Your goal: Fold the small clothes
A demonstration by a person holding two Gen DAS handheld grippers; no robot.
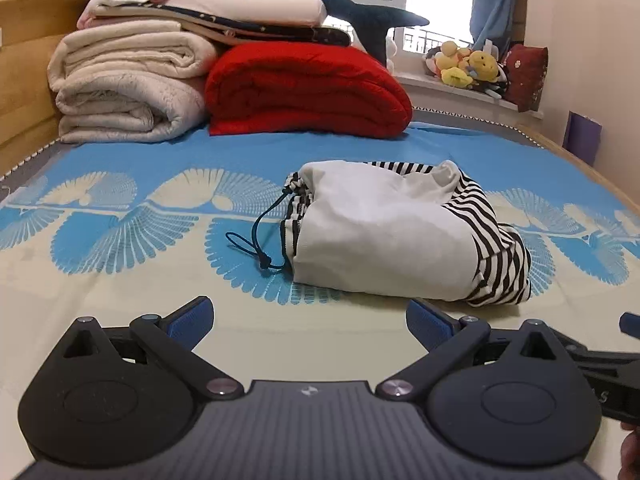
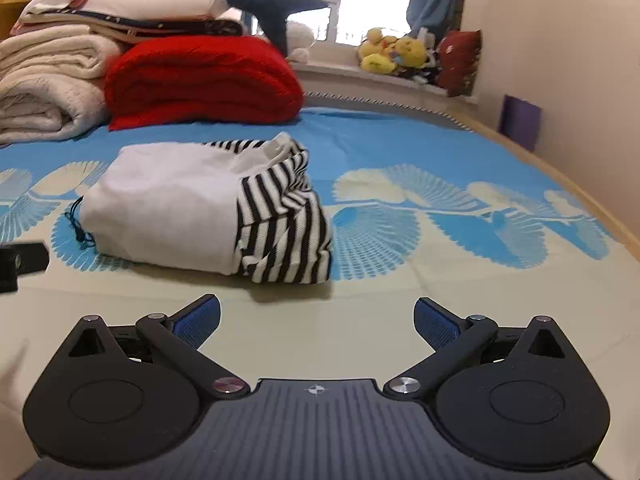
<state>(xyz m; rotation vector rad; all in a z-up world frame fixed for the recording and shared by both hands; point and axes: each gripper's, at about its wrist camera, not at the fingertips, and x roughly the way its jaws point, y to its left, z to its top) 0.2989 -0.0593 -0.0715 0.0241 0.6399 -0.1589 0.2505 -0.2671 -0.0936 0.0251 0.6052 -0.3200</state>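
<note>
Striped garment sits folded into a soft bundle mid-bed, drawstring trailing out. Both tools, left tool and right tool, gape wide with nothing in them. Looks light and floppy, so I'd pinch a doubled edge, not the cord.

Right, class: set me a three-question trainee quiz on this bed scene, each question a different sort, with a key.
1. True or false: the left hand-held gripper grips the folded striped garment.
2. Which lies directly behind the garment? A) red blanket B) laptop C) shoe box
3. Fill in: the dark drawstring trails onto the ___ bedsheet.

Key: 1 false, both it and the right hand-held gripper are open and empty; 2 A; 3 blue-patterned.
</note>
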